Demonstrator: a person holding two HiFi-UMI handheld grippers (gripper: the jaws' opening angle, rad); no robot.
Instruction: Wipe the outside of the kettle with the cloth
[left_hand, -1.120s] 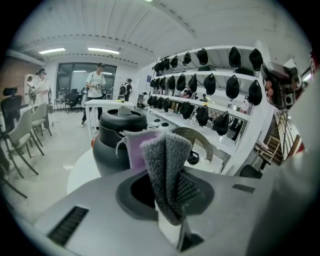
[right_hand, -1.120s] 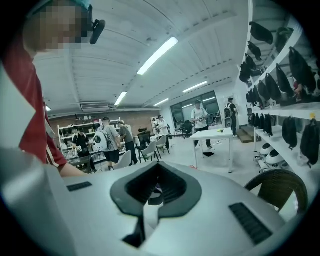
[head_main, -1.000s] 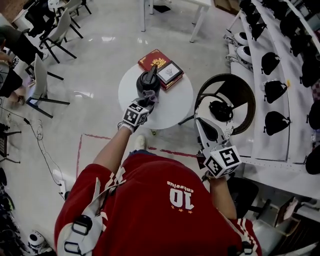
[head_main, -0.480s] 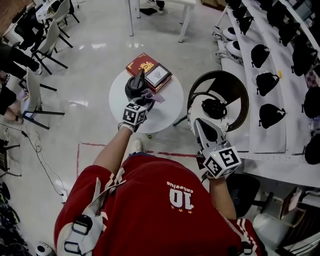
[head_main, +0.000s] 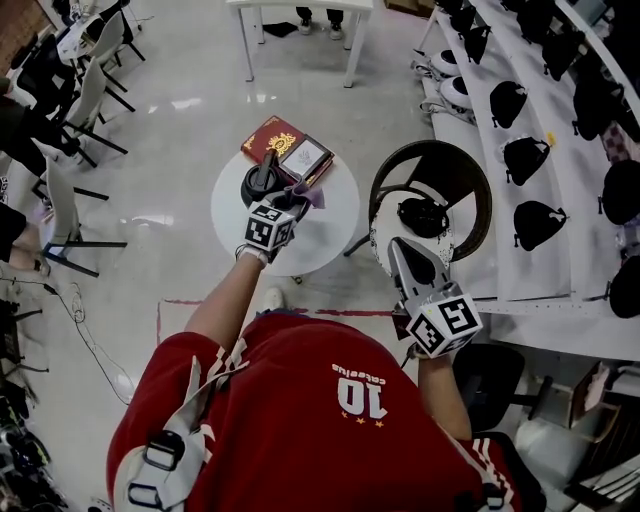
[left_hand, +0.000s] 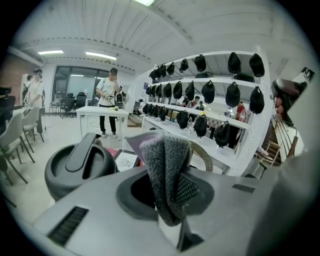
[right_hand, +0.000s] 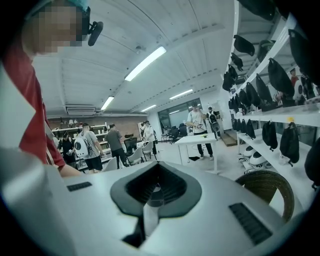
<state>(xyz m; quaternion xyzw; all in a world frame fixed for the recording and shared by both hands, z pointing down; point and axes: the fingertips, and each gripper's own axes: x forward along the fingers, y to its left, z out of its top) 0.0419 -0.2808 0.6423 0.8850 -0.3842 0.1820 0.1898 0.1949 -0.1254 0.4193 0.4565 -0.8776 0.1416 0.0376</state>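
Kettle (head_main: 262, 183) beside left tongs (head_main: 293, 198), perhaps touching cloth (left_hand: 167, 170)

The person wears a red short-sleeved shirt (head_main: 300, 420) with a white number 10 (head_main: 363, 397) on the back, small white lettering above it and a row of tiny stars below. White stripes (head_main: 492, 462) run along the right sleeve. A pale grey strap (head_main: 165, 455) with black buckles lies over the left shoulder. The left gripper (head_main: 296, 197) and the right gripper (head_main: 394, 246) each have a smooth grey-white shell and a cube (head_main: 445, 323) of black-and-white square markers. Up close, each shell has a dark, spade-shaped recess (right_hand: 156, 190) round the jaws and black slotted vents (right_hand: 248, 222) on either side.
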